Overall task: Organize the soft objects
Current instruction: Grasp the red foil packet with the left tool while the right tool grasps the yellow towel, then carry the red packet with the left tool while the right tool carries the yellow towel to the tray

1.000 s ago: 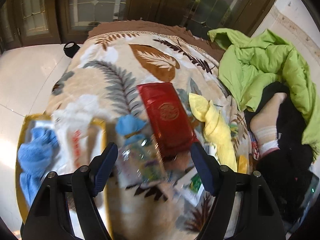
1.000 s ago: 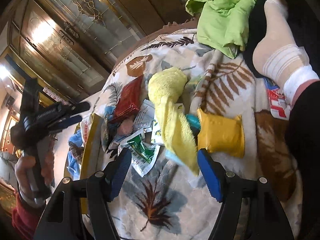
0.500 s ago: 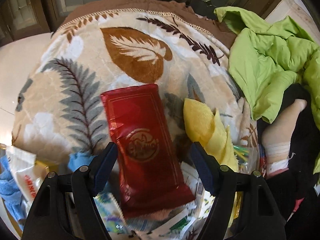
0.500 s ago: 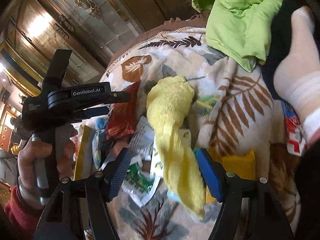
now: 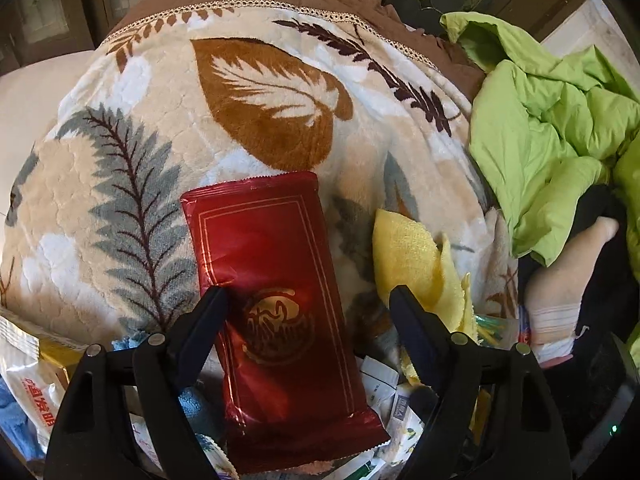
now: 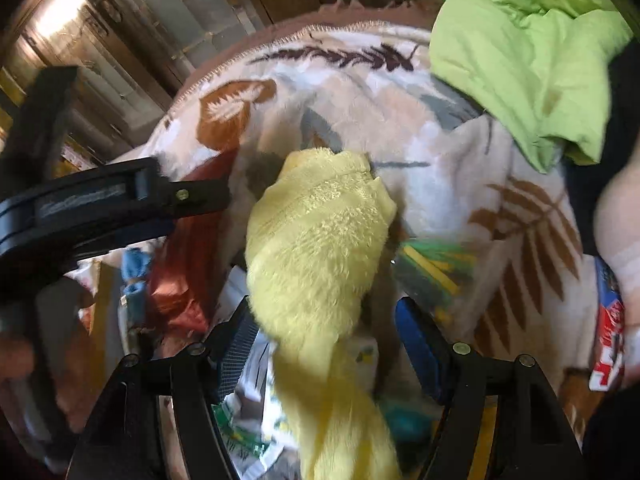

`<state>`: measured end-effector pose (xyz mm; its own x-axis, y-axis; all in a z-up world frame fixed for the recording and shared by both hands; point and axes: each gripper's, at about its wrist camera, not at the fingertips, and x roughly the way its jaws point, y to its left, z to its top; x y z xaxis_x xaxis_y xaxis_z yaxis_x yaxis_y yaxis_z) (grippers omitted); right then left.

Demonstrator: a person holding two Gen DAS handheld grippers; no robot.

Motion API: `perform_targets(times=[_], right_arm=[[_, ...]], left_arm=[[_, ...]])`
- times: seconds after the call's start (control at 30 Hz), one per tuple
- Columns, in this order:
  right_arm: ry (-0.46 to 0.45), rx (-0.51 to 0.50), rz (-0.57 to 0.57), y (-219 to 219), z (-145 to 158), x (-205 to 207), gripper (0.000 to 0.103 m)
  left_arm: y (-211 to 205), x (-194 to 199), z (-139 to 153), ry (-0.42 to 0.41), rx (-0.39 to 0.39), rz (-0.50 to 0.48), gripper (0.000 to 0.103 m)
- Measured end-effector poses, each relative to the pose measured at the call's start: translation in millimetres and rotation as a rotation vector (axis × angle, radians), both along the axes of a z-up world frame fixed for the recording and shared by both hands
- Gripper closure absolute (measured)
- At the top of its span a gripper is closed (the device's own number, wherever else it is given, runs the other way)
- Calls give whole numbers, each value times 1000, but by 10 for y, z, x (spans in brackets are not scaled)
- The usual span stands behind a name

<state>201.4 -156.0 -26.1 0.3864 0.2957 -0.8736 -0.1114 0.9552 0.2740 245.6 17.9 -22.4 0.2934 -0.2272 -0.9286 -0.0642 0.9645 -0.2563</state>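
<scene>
A shiny red packet [image 5: 280, 300] lies on the leaf-patterned blanket [image 5: 260, 92]. My left gripper [image 5: 308, 300] is open and straddles it, with the left fingertip at the packet's left edge. Just to the right lies a fluffy yellow cloth [image 5: 412, 256]. In the right wrist view that yellow cloth [image 6: 320, 240] fills the gap of my open right gripper [image 6: 326, 324], and its tail runs down under the camera. The left gripper [image 6: 100, 204] shows there at the left, above the red packet [image 6: 188, 264]. A blue cloth [image 5: 196, 404] peeks out beneath the left fingers.
A crumpled lime-green jacket [image 5: 552, 120] lies at the right. A person's foot in a white sock [image 5: 556, 304] rests beside the pile. Loose paper sachets [image 5: 384, 384] and wrappers [image 6: 436, 264] lie under the cloths. A white bag with red print [image 5: 36, 396] sits at the lower left.
Both grippers have moved forward and down. The left one went from the clutter onto the red packet, and the right one closed in around the yellow cloth. Both stayed open.
</scene>
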Motion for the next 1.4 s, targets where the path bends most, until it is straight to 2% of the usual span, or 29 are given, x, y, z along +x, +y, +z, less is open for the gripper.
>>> perform_targets(times=[0.1,0.17,0.2,0.27,0.3,0.4,0.53,0.63,0.73,1.07,1.4], right_arm=[[29,49,2,21,-78,94,35],[18,50,7,39,-78,116,51],[15,56,15,49,-68,109,54],[13,60,24,53,-51,73,59],[9,61,30,47,-40,47,60],[-3,100,8,-58,-1,-17,60],[-41,143,1,-155,139,-111,61],[-56,170,8,-187,247,-179,61],[-77,194,2,-247,375,-242,61],[-115,225,-10,-299,619,-452,61],[-133,230,12,-170,730,-615,61]], left_arm=[[-94,10,-38,1,66,-30,15],[-128,28,-102,14,120,-32,14],[-118,41,-161,34,135,-20,9],[-58,40,-312,89,105,6,10],[-28,11,-295,55,93,19,10],[19,-34,-222,25,103,31,30],[28,-50,-136,4,109,-3,45],[-25,-105,-33,-39,116,-16,48],[-43,-158,64,-71,85,-25,48],[77,-426,298,-93,43,-34,48],[205,-713,478,-151,82,-21,48]])
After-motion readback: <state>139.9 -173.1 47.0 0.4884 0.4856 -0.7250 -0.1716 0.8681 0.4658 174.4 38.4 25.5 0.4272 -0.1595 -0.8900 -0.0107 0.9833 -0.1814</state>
